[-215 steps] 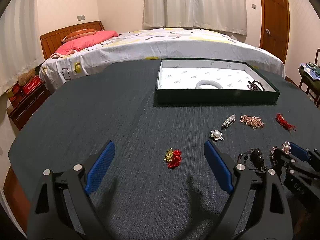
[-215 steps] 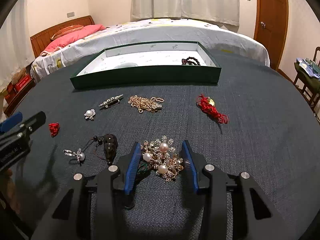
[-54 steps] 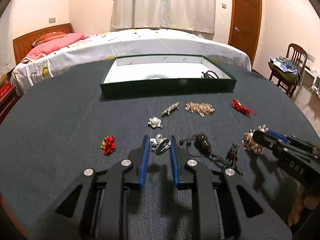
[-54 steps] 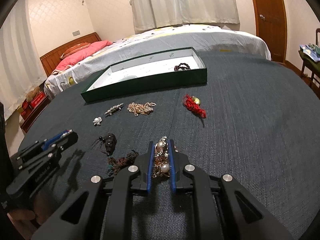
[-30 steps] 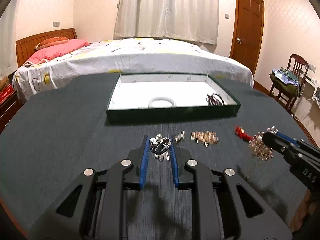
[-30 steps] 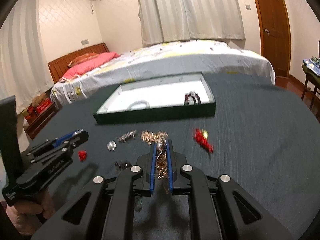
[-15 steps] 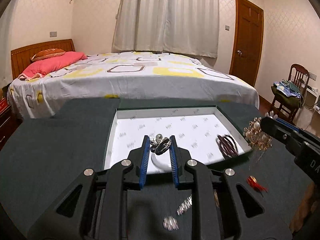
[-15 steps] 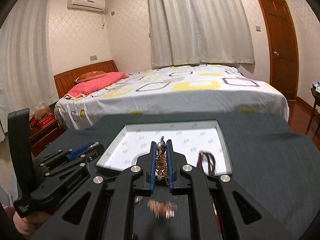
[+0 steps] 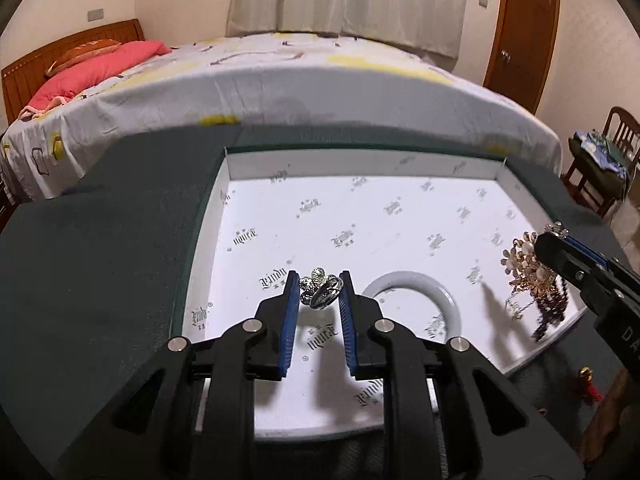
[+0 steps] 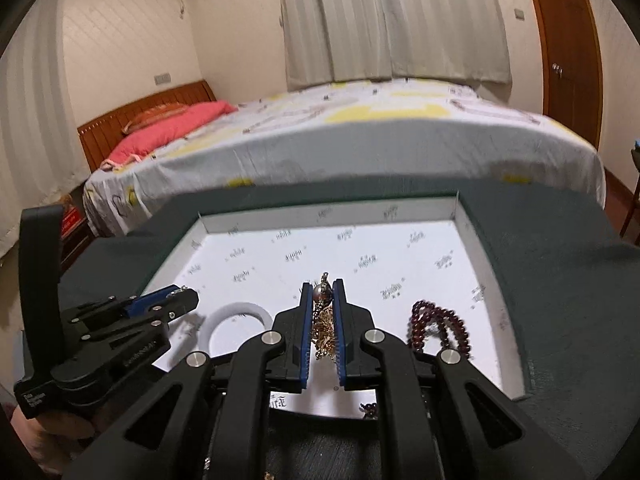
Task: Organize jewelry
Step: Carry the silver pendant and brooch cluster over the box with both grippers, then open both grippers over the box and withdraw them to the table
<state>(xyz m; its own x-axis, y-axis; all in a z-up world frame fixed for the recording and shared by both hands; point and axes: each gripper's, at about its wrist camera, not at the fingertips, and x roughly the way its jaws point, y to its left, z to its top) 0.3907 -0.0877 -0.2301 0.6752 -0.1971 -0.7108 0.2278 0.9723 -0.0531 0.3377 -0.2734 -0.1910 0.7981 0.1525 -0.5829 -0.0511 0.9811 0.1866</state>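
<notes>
My left gripper (image 9: 319, 280) is shut on a silver ring with a flower ornament (image 9: 320, 291), held over the white-lined green tray (image 9: 400, 168), left of a white bangle (image 9: 412, 304). My right gripper (image 10: 321, 288) is shut on a gold and pearl brooch (image 10: 324, 324), held over the same tray (image 10: 328, 216). The brooch also shows at the right of the left wrist view (image 9: 528, 272). A dark red bead bracelet (image 10: 438, 326) lies in the tray to the right; the bangle (image 10: 236, 320) lies to the left.
The tray sits on a dark green table (image 9: 88, 264). A bed (image 9: 280, 80) stands just behind the table. A red charm (image 9: 588, 384) lies on the table right of the tray. A chair (image 9: 600, 160) stands at the far right.
Both grippers have moved forward and lowered over the tray, each still holding its piece. The loose jewelry on the table has dropped out of view below.
</notes>
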